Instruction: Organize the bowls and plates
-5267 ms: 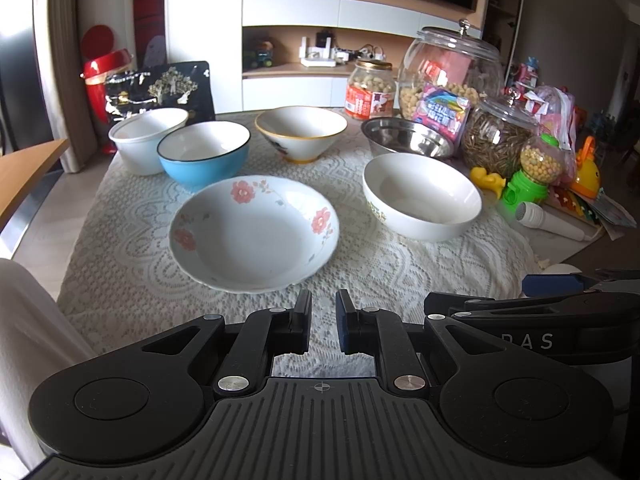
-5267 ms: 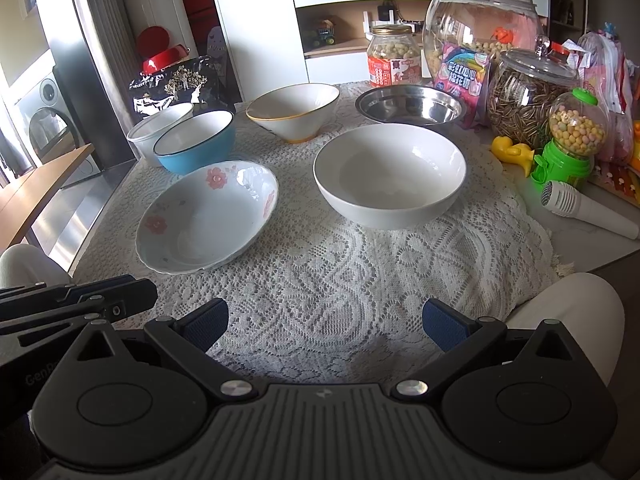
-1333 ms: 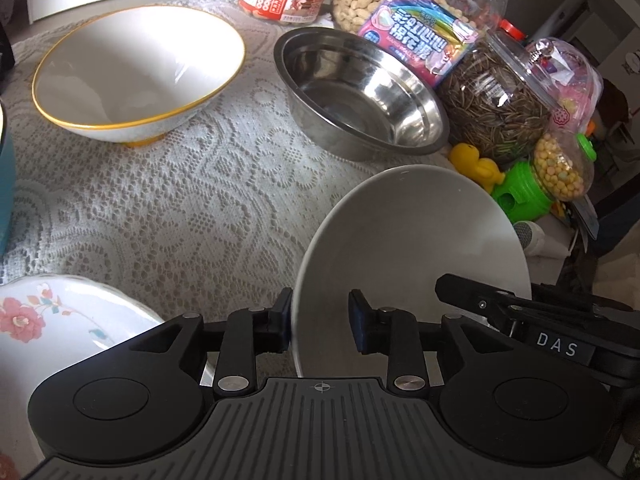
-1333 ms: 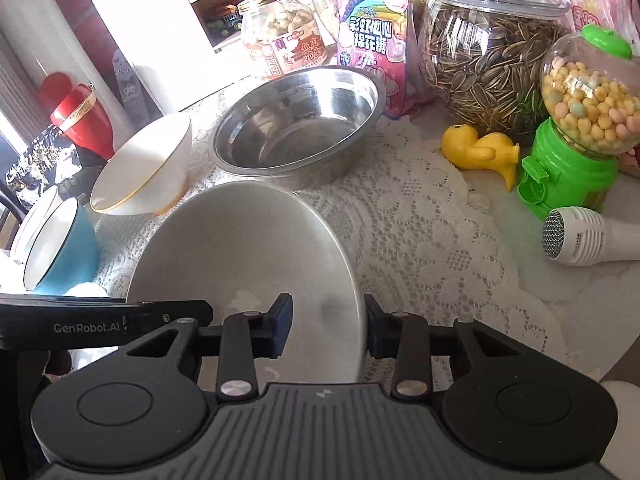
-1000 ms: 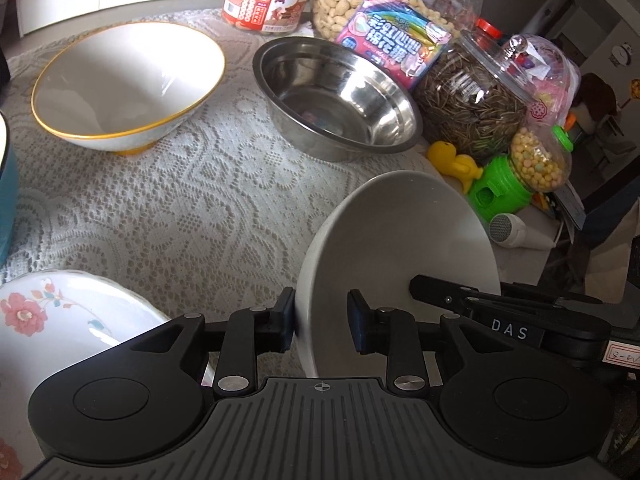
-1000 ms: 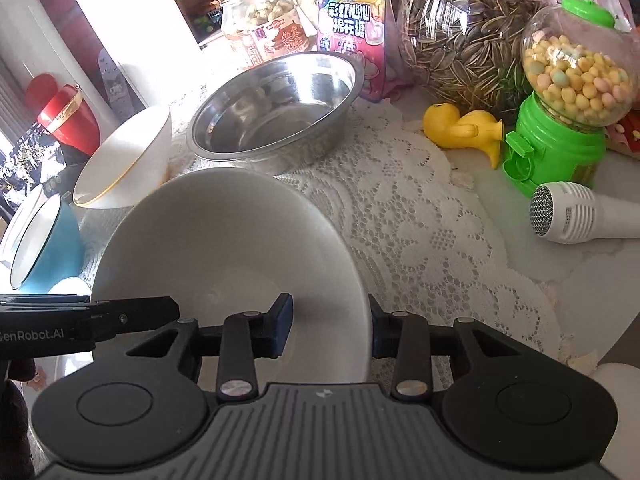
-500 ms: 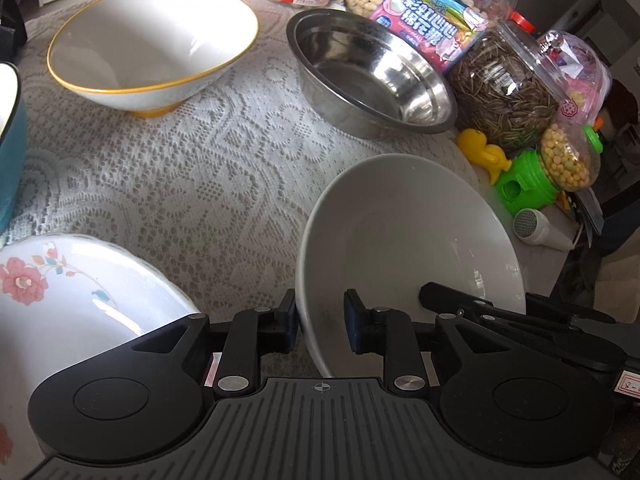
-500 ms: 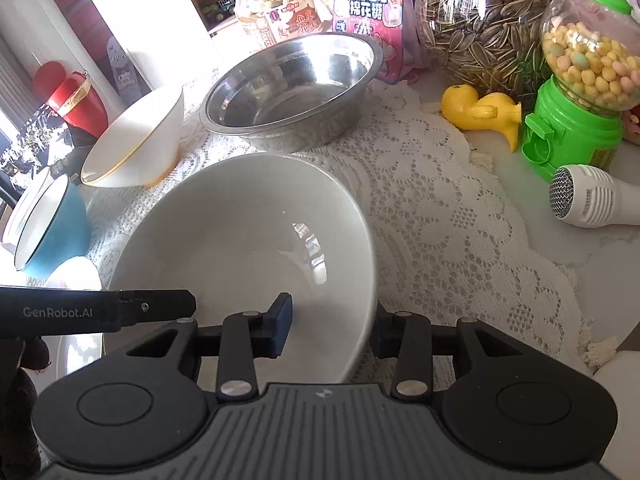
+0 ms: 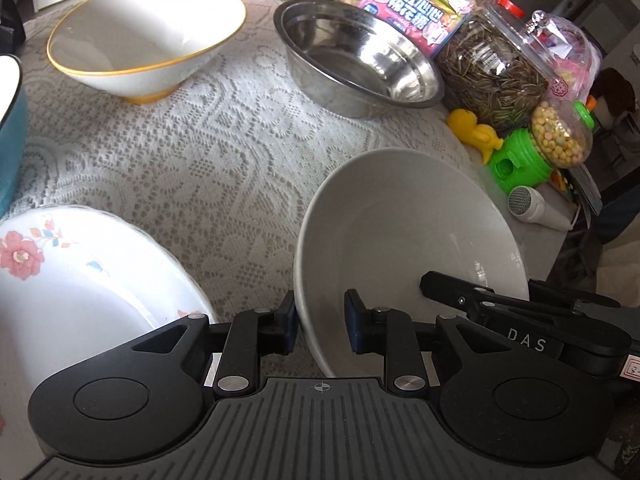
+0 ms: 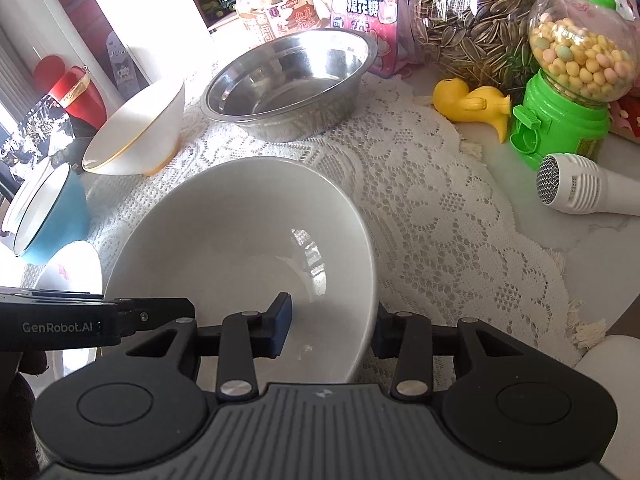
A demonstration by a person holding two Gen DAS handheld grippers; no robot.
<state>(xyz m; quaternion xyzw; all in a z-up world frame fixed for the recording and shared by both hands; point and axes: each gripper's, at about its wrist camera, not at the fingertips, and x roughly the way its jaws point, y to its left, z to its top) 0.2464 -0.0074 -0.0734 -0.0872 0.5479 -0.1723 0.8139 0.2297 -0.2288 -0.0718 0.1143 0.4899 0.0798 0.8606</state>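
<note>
The tabletop (image 9: 536, 240), under a lace cloth (image 9: 192, 160), is crowded along its far and right edges. The clearest bare stretch of lace lies in the middle, between the gold-rimmed bowl (image 9: 144, 36), the steel bowl (image 9: 360, 64) and the near dishes.

The plain white bowl (image 9: 404, 232) sits nearest, tilted, with both tools straddling its rim. The left tool (image 9: 320, 320) has one pad outside the bowl's left wall and the other inside; its jaws have just been closing and stand narrow around the rim, the outer pad against the wall, the inner pad a little off the inside surface. The right tool (image 10: 332, 328) straddles the right rim the same way, one finger inside and one outside, moderately narrow; whether its pads press the wall I cannot tell.

The flowered plate (image 9: 80, 280) lies just left of the white bowl, their rims near. A blue bowl (image 10: 52, 216) stands at the left edge.

To the right, a seed jar (image 10: 472, 24), green candy dispenser (image 10: 568, 92), yellow duck (image 10: 472, 104) and white toy microphone (image 10: 580, 188) line the edge, leaving a narrow strip of cloth beside the bowl.
</note>
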